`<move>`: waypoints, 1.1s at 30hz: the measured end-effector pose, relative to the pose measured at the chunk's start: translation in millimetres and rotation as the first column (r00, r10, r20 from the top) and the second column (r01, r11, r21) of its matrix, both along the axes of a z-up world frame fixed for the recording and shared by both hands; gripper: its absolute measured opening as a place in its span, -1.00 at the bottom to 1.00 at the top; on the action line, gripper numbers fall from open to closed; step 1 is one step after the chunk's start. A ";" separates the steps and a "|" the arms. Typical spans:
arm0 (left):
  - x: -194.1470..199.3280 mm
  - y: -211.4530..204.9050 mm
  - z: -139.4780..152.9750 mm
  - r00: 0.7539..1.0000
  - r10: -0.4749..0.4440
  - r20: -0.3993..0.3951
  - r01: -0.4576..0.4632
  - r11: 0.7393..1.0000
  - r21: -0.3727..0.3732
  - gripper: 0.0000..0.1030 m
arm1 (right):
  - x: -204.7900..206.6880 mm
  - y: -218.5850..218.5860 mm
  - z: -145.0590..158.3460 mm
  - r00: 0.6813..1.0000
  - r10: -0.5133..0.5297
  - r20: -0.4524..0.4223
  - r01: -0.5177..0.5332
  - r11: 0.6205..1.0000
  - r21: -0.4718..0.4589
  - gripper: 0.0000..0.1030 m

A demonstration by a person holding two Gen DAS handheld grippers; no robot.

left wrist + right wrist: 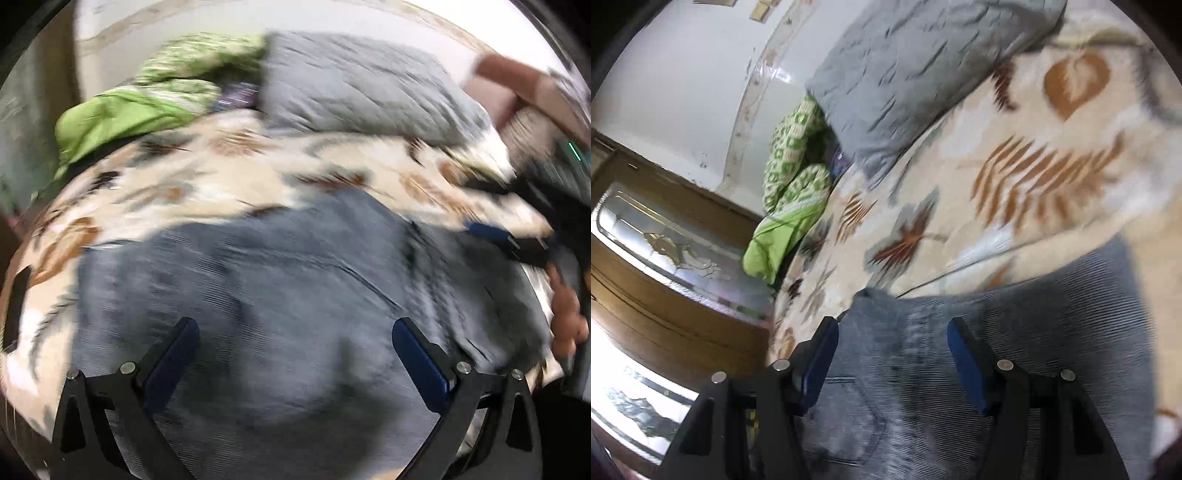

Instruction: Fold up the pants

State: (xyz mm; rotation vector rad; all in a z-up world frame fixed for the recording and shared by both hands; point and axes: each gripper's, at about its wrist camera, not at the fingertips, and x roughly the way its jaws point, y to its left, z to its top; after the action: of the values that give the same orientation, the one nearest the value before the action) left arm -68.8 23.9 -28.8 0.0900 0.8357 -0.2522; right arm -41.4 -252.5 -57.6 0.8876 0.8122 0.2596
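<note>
Hovering over grey pants (266,280) (blurred), both grippers seemingly spread, empty

Soft indoor light; glare blows out the lower left of the right wrist view. Heavy motion blur smears the left wrist view. Fisheye bending and black corners frame both.

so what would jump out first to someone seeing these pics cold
The grey-blue pants fill the foreground of both views, spread on a cream bedspread with brown leaf prints. Both pairs of tongs hang over the fabric with their blue pads apart, the left tongs and the right tongs, nothing pinched between them. Behind, a grey pillow lies at the far side of the bed with a bright green bundle of bedding beside it.
</note>
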 end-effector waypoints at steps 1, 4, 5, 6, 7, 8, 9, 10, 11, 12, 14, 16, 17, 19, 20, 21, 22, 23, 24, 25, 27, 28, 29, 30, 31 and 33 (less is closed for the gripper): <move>3.8 11.4 3.0 0.999 0.040 0.011 -0.040 0.999 0.002 1.00 | -4.9 -5.3 2.5 1.000 -0.025 -0.006 0.024 0.999 -0.043 0.25; 17.7 48.8 4.2 0.982 0.187 0.013 -0.187 0.982 0.026 1.00 | -14.3 -17.4 6.6 0.996 -0.085 -0.036 0.077 0.980 -0.186 0.25; 21.1 56.4 3.1 0.976 0.218 0.008 -0.218 0.976 0.029 1.00 | -16.2 -21.3 4.8 0.995 -0.086 -0.045 0.076 0.979 -0.192 0.25; 27.3 66.3 0.4 0.967 0.257 -0.003 -0.256 0.966 0.029 1.00 | -17.1 -24.0 2.8 0.995 -0.081 -0.052 0.070 0.980 -0.186 0.25; 32.0 74.9 -3.7 0.957 0.288 -0.021 -0.287 0.957 0.035 1.00 | -17.0 -24.1 0.2 0.995 -0.074 -0.066 0.060 0.980 -0.191 0.26; 37.5 80.6 -8.8 0.950 0.310 -0.040 -0.308 0.950 0.050 1.00 | -15.6 -22.8 -4.2 0.994 -0.067 -0.090 0.047 0.977 -0.208 0.24; 43.3 84.9 -16.4 0.943 0.325 -0.067 -0.320 0.945 0.069 1.00 | -13.9 -21.6 -9.7 0.991 -0.062 -0.123 0.034 0.975 -0.221 0.23; 47.7 86.8 -24.7 0.939 0.330 -0.097 -0.324 0.943 0.074 1.00 | -11.8 -21.0 -16.1 0.987 -0.061 -0.151 0.027 0.975 -0.219 0.23; 50.5 87.6 -29.8 0.936 0.331 -0.118 -0.325 0.943 0.067 1.00 | -11.9 -21.6 -19.2 0.985 -0.073 -0.155 0.039 0.976 -0.213 0.23; 52.5 87.5 -32.8 0.935 0.333 -0.127 -0.327 0.943 0.063 1.00 | -11.9 -22.1 -17.9 0.985 -0.078 -0.151 0.045 0.976 -0.213 0.23; 51.2 86.9 -32.2 0.935 0.334 -0.121 -0.328 0.942 0.068 1.00 | -14.4 -21.8 -12.7 0.988 -0.082 -0.132 0.052 0.975 -0.216 0.23; 49.2 85.6 -30.2 0.934 0.340 -0.111 -0.333 0.940 0.074 1.00 | -20.8 -18.7 -5.9 0.994 -0.065 -0.084 0.048 0.981 -0.190 0.23; 46.6 85.4 -28.3 0.933 0.343 -0.107 -0.336 0.939 0.075 1.00 | -22.3 -14.3 -2.8 0.997 -0.051 -0.062 0.038 0.982 -0.187 0.23; 39.8 81.4 -21.6 0.937 0.341 -0.080 -0.336 0.939 0.069 1.00 | -29.1 -2.8 8.1 1.000 -0.012 -0.007 0.010 0.977 -0.212 0.23; 38.8 81.1 -16.7 0.941 0.333 -0.058 -0.330 0.942 0.060 1.00 | -32.1 5.1 12.1 1.000 0.010 0.009 -0.008 0.973 -0.232 0.23; 34.5 78.9 -8.9 0.947 0.321 -0.018 -0.320 0.946 0.051 1.00 | -34.2 10.3 14.0 1.000 0.026 0.015 -0.022 0.969 -0.245 0.23; 29.7 75.2 -1.1 0.952 0.306 0.028 -0.307 0.951 0.045 1.00 | -35.8 16.0 15.4 0.999 0.040 0.015 -0.035 0.967 -0.254 0.23; 23.5 69.9 7.4 0.956 0.282 0.081 -0.285 0.958 0.035 1.00 | -36.6 21.1 15.6 0.998 0.055 0.008 -0.051 0.964 -0.262 0.23; 18.8 65.8 13.0 0.959 0.261 0.112 -0.265 0.964 0.021 1.00 | -36.3 25.2 15.1 0.998 0.067 0.000 -0.064 0.960 -0.273 0.23; 15.4 61.9 17.2 0.962 0.239 0.133 -0.242 0.970 0.006 1.00 | -35.3 30.6 13.7 0.996 0.084 -0.014 -0.085 0.952 -0.294 0.23; 10.1 52.3 20.8 0.971 0.187 0.151 -0.187 0.982 -0.014 1.00 | -33.1 37.1 7.6 0.993 0.110 -0.047 -0.119 0.945 -0.303 0.23; 9.1 46.2 20.1 0.976 0.159 0.146 -0.159 0.987 -0.014 1.00 | -32.7 38.1 2.9 0.991 0.119 -0.067 -0.133 0.945 -0.300 0.23; 9.2 39.0 17.0 0.983 0.129 0.129 -0.129 0.992 -0.006 1.00 | -31.6 40.5 -4.3 0.987 0.130 -0.097 -0.153 0.943 -0.295 0.23; 9.7 32.9 13.2 0.987 0.111 0.113 -0.112 0.994 0.003 1.00 | -31.6 42.1 -9.1 0.984 0.135 -0.118 -0.165 0.939 -0.302 0.24; 10.0 28.0 9.3 0.990 0.102 0.097 -0.104 0.995 0.015 1.00 | -31.3 42.9 -9.9 0.983 0.138 -0.117 -0.168 0.937 -0.307 0.24; 13.2 18.8 -1.5 0.994 0.097 0.055 -0.100 0.994 0.054 1.00 | -32.5 41.1 -8.5 0.984 0.142 -0.107 -0.168 0.938 -0.302 0.23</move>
State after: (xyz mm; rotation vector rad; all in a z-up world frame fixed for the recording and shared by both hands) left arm -55.6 42.6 -30.3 0.1080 0.7931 -0.1328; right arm -73.8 -211.4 -66.1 0.5412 0.9730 0.2260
